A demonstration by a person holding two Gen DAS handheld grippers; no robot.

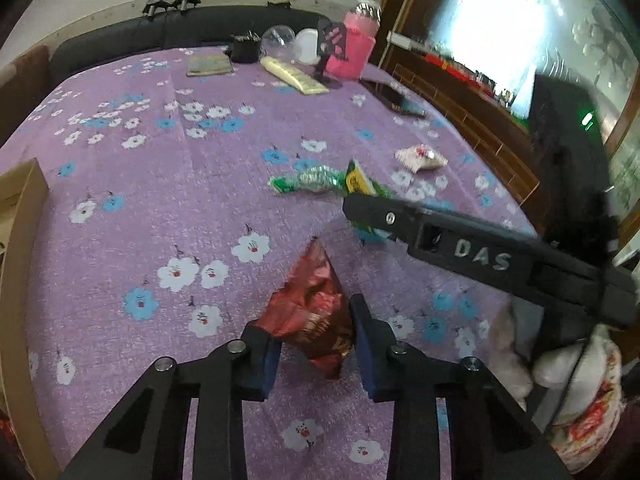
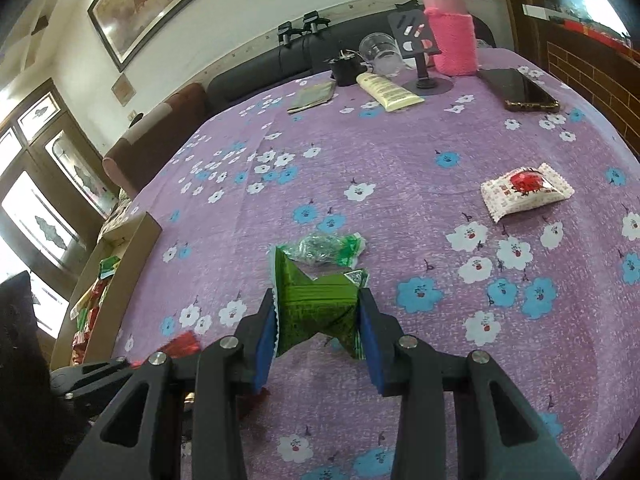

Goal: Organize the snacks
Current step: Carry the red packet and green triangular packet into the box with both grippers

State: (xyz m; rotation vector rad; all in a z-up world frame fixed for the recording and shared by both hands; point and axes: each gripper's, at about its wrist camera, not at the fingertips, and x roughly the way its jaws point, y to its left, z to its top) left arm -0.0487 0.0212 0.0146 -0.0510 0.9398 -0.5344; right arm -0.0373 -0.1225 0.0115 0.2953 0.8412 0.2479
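Note:
My left gripper (image 1: 314,340) is shut on a dark red snack packet (image 1: 316,308), held above the purple flowered tablecloth (image 1: 160,200). My right gripper (image 2: 318,328) is shut on a green snack packet (image 2: 316,312), crumpled between the blue pads. In the left wrist view the right gripper (image 1: 360,210) reaches in from the right with the green packet (image 1: 360,182) at its tip. A clear-and-green wrapped snack (image 2: 324,250) lies just beyond it. A white and red packet (image 2: 526,190) lies at the right. A cardboard box (image 2: 108,264) with several snacks stands at the table's left edge.
At the far end stand a pink-sleeved bottle (image 2: 450,28), a black phone stand (image 2: 420,48), a clear cup (image 2: 380,54), a cream tube (image 2: 388,90), a small booklet (image 2: 314,96) and a black phone (image 2: 518,90). A dark sofa (image 2: 256,68) lies behind the table.

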